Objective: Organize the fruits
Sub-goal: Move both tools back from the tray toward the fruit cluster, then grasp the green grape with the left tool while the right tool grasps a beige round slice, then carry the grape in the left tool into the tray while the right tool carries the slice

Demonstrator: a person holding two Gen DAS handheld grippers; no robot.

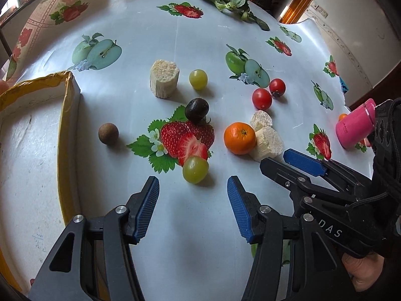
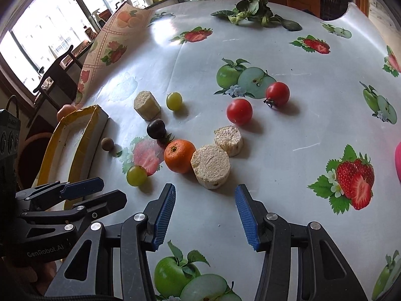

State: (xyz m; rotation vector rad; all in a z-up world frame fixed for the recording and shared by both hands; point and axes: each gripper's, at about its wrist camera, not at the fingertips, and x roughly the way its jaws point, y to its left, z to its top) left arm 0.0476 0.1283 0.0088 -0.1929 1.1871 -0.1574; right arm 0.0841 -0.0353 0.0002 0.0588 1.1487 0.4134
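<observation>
On the fruit-print tablecloth lie a mandarin (image 1: 239, 138) (image 2: 179, 155), two green grapes (image 1: 195, 169) (image 1: 198, 79), a dark grape (image 1: 196, 109), a small brown round fruit (image 1: 108, 134) and two cherry tomatoes (image 1: 262, 99) (image 1: 277, 87). My left gripper (image 1: 193, 180) is open, just short of the nearer green grape (image 2: 136, 175), with nothing between its pads. My right gripper (image 2: 205, 188) is open too, its tips just before a cream cylindrical chunk (image 2: 210, 166) beside the mandarin. Each gripper shows in the other's view: the right one (image 1: 274, 159), the left one (image 2: 114, 188).
A white tray with a yellow rim (image 1: 67, 95) (image 2: 85, 115) sits at the left. Two more cream chunks (image 1: 164, 79) (image 2: 229, 140) stand among the fruit. Leafy greens (image 1: 230, 0) lie at the far edge. A pink bottle (image 1: 354, 125) stands at the right.
</observation>
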